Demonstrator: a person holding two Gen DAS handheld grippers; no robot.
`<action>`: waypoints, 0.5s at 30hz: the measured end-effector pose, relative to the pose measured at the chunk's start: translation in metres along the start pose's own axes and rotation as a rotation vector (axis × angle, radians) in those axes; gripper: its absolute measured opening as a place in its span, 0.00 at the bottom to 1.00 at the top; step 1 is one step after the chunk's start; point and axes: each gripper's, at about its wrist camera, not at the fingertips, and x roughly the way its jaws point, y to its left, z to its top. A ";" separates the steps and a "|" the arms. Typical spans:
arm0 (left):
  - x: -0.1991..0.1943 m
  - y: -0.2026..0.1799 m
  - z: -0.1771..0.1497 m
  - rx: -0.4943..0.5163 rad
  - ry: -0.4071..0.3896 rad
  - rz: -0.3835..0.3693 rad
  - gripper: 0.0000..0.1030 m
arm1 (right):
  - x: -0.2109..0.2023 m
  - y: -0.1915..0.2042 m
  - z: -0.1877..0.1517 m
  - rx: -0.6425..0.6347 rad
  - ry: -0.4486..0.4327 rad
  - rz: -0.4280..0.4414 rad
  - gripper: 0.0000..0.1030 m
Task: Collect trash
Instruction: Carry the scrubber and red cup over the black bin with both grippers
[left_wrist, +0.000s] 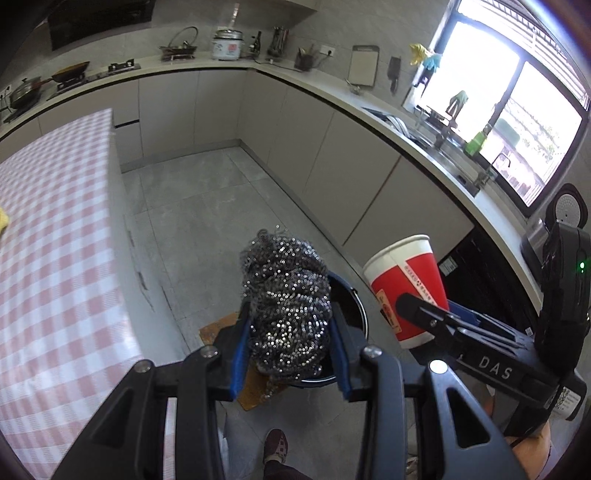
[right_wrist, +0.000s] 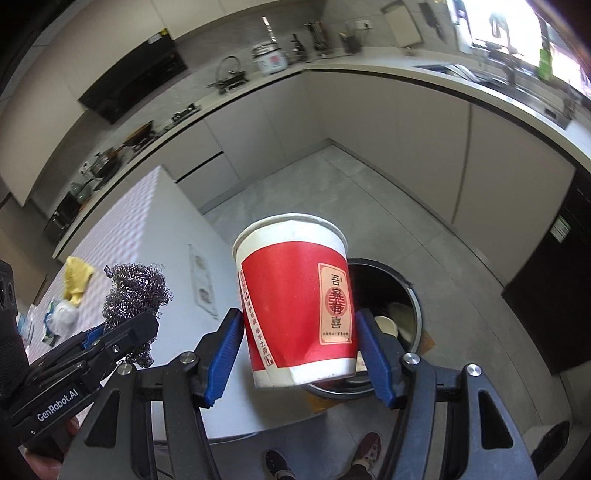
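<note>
Left gripper (left_wrist: 290, 325) clamps a steel scourer (left_wrist: 286, 295), right gripper (right_wrist: 299, 332) a red paper cup (right_wrist: 295, 306), both above the bin's rim (right_wrist: 415, 295), open floor (left_wrist: 207, 206) beyond.

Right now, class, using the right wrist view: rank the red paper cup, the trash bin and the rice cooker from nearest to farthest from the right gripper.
1. red paper cup: clamped in the right gripper.
2. trash bin: on the floor just behind the cup, to its right.
3. rice cooker: on the far counter, top of view.
</note>
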 end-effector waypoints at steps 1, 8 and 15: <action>0.005 -0.003 0.000 0.002 0.007 0.000 0.38 | 0.003 -0.005 0.000 0.004 0.007 -0.004 0.62; 0.039 -0.014 -0.004 -0.006 0.066 0.022 0.38 | 0.031 -0.037 0.005 0.019 0.058 -0.011 0.62; 0.082 -0.018 -0.016 -0.037 0.132 0.068 0.38 | 0.069 -0.065 0.010 0.014 0.117 0.007 0.62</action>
